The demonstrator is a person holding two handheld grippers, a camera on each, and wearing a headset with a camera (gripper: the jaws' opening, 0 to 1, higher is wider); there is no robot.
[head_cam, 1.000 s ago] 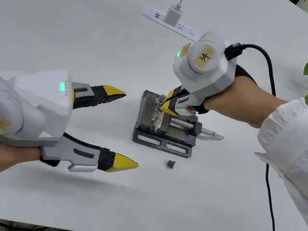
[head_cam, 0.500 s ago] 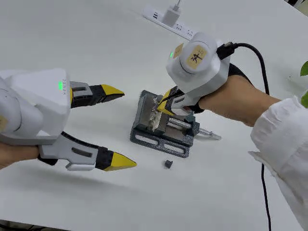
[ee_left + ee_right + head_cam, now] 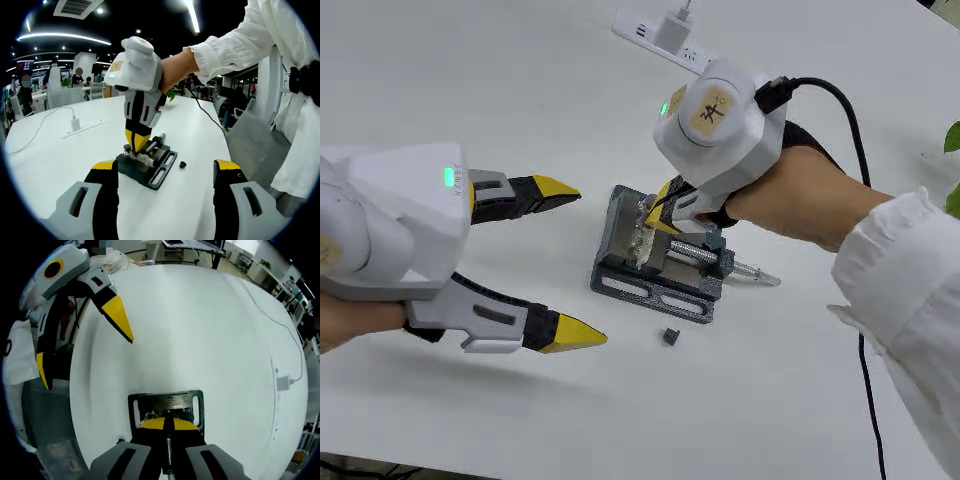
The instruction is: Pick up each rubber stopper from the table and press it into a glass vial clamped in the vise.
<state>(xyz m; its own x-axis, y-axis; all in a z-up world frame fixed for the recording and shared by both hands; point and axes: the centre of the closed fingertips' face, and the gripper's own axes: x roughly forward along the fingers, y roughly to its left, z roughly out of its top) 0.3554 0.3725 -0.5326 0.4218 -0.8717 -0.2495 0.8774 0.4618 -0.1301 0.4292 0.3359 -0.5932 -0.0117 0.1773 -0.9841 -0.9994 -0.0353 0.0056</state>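
A small grey vise (image 3: 665, 285) stands mid-table with a clear glass vial (image 3: 642, 244) clamped in it. My right gripper (image 3: 656, 216) points down onto the vial's top, yellow tips pressed together. In the right gripper view the right gripper (image 3: 167, 424) is shut over the vise (image 3: 137, 407), with a dark blob (image 3: 183, 416) just ahead of the tips; I cannot tell if it is a stopper. A loose black rubber stopper (image 3: 670, 337) lies on the table in front of the vise. My left gripper (image 3: 570, 262) hangs wide open left of the vise, holding nothing.
A white power strip (image 3: 660, 33) with a plug lies at the table's far edge. A black cable (image 3: 865, 150) trails from the right gripper across the right side. In the left gripper view the stopper (image 3: 183, 164) sits right of the vise (image 3: 160, 172).
The right gripper has shifted a little to the left over the vise, its tips staying on the vial. The left gripper has held still.
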